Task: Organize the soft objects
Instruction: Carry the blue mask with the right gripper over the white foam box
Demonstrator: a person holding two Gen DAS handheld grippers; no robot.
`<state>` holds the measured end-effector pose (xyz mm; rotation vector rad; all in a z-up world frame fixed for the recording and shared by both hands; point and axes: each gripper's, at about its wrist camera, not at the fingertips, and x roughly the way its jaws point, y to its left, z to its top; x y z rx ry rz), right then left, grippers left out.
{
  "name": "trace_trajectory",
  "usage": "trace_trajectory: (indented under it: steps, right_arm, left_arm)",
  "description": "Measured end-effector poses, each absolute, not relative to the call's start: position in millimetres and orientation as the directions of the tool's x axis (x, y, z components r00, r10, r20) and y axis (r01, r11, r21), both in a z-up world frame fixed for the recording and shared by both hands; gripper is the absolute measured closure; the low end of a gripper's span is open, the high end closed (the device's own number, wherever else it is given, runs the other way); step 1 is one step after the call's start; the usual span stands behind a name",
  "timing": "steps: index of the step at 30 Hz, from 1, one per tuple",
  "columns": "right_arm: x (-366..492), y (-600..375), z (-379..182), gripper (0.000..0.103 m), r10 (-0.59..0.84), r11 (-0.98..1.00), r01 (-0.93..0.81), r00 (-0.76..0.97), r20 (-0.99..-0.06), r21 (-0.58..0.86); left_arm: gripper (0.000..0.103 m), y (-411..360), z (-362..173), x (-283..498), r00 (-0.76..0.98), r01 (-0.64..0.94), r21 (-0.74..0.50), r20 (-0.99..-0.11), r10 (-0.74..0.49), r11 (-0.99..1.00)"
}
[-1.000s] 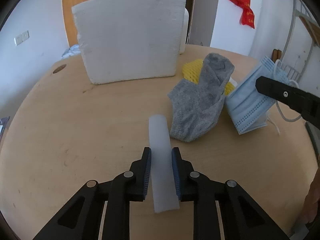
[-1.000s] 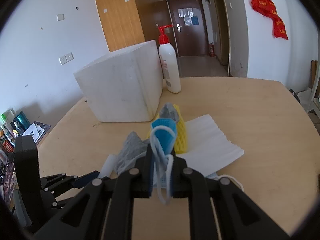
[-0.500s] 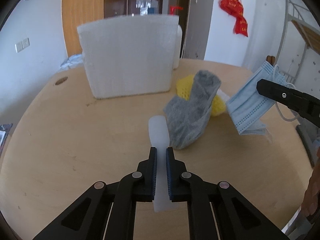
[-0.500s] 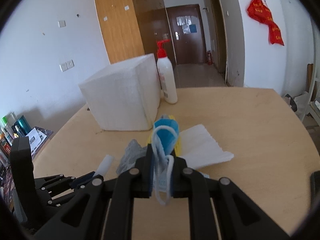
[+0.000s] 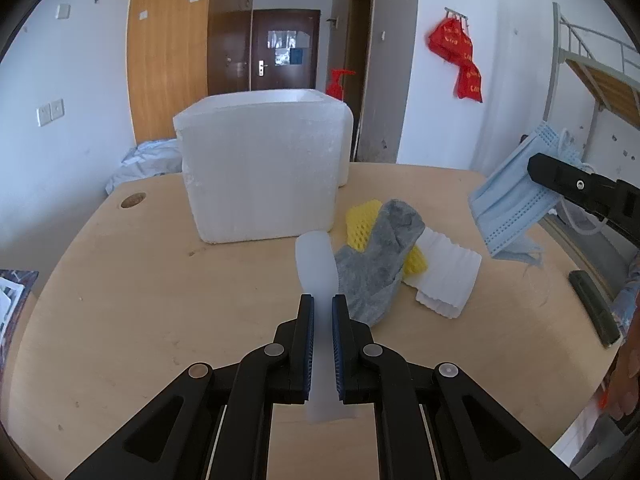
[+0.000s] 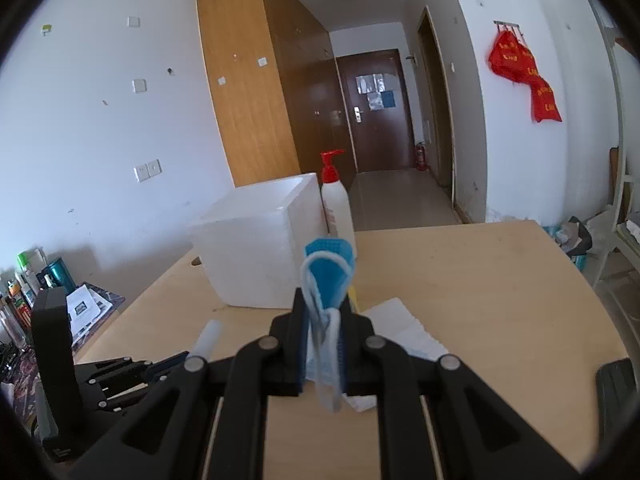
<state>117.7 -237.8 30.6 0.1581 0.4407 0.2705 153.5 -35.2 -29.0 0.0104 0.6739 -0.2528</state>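
Left wrist view shows the left tool (image 5: 321, 320) clenched on a pale translucent foam strip (image 5: 316, 264), pinched near its middle so both ends stick out free of the wooden surface (image 5: 132, 288); that mid-length grip probably keeps the limp piece from drooping while it is carried. To the right, the right tool (image 5: 560, 176) grasps a blue face mask (image 5: 508, 208) by one edge, so the rest hangs clear of the surface. In the right wrist view that tool (image 6: 323, 340) shows the mask (image 6: 330, 268) folded between its closed pads, an ear loop dangling below. On the surface lie a grey sock (image 5: 380, 256) draped over a yellow foam net (image 5: 362, 218), touching a white corrugated foam sheet (image 5: 448, 276). Behind them stands an open white foam box (image 5: 260, 168), which I judge to be the intended container, with a pump bottle (image 6: 336, 204) just beside it.
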Motion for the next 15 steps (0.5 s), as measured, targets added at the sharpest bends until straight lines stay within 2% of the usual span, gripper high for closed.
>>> trace_trajectory:
  steps: [3,15]
  right_arm:
    - [122.8,-233.0,26.7,0.088,0.270,0.960,-0.206,0.857,-0.440,0.189]
    - [110.1,-216.8,40.0,0.088,0.322,0.944,-0.261,0.864,-0.387,0.203]
  left_arm:
    - [0.094,-31.0,-23.5,150.0,0.768,0.230,-0.067,-0.600,-0.223,0.971]
    - [0.094,-14.4,5.5,140.3,0.822,0.207,-0.070,-0.529,-0.212,0.976]
